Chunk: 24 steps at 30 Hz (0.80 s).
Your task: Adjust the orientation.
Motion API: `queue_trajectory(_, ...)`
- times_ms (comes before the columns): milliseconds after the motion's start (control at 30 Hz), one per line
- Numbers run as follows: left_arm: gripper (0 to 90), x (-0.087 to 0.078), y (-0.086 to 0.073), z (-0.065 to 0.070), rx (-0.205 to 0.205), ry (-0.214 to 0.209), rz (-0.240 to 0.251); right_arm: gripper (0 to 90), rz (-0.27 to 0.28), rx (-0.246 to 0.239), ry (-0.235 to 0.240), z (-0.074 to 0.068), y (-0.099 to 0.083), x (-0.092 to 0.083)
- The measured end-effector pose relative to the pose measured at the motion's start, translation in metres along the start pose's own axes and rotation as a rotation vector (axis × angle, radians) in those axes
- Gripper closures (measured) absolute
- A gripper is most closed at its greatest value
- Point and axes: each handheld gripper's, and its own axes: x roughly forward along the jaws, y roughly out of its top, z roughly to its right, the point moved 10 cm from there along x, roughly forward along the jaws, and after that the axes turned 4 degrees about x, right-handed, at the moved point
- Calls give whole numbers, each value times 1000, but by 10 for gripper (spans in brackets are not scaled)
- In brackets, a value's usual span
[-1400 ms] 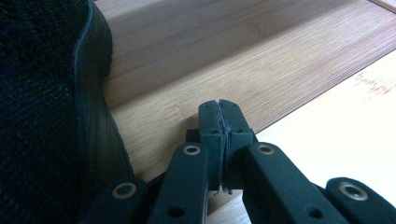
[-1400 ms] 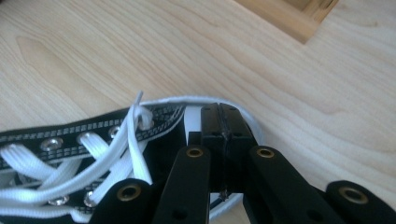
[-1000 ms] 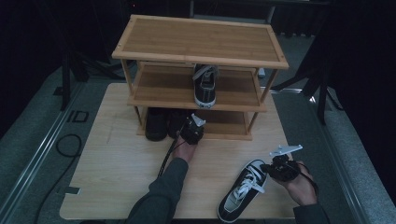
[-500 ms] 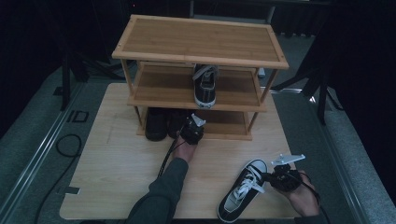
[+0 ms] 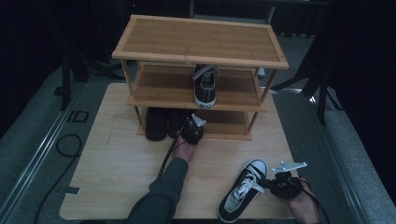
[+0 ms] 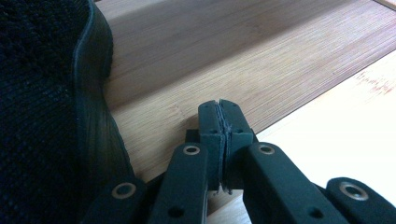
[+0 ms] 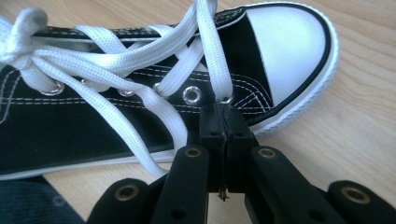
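Right now the right gripper (image 5: 267, 183) sits low over the tabletop (image 5: 116, 168) with its jaws pressed together, their tips against the side of a black-and-white sneaker (image 5: 243, 191). From the right gripper view the closed tips (image 7: 223, 112) meet the canvas just under the eyelet nearest the white toe cap; whether they pinch the white lace (image 7: 205, 51) there or only touch the shoe cannot be told. That sneaker lies on the tabletop just ahead of the right gripper, its toe cap up and to the right of the jaws in that view, its laced length running off to their left.

Across the tabletop, well apart from the right gripper, the left gripper (image 5: 192, 128) is at the front edge of the bamboo shoe rack (image 5: 201, 42), level with the bottom shelf (image 6: 243, 60). Its jaws are also together with nothing between them (image 6: 219, 126), the tips over that shelf's boards. A dark shoe (image 6: 46, 116) stands just to the left of those jaws, near but not touching them. On the middle shelf, above and beyond the left gripper, stands a second black-and-white sneaker (image 5: 205, 85).
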Motion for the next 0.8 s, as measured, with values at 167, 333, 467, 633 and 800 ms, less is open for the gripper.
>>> queue_trajectory(167,885,0,0,0,0,0,0,893,8,5,-16,2,3,2)
queue_trajectory(333,885,0,0,0,2,2,0,900,15,13,-43,7,10,6)
queue_trajectory(467,886,0,0,0,1,1,0,900,14,3,-54,10,16,10)
queue_trajectory(633,886,0,0,0,0,1,0,900,-4,-33,-56,13,30,18)
queue_trajectory(800,886,0,0,0,0,1,0,900,-29,-67,-15,10,45,29)
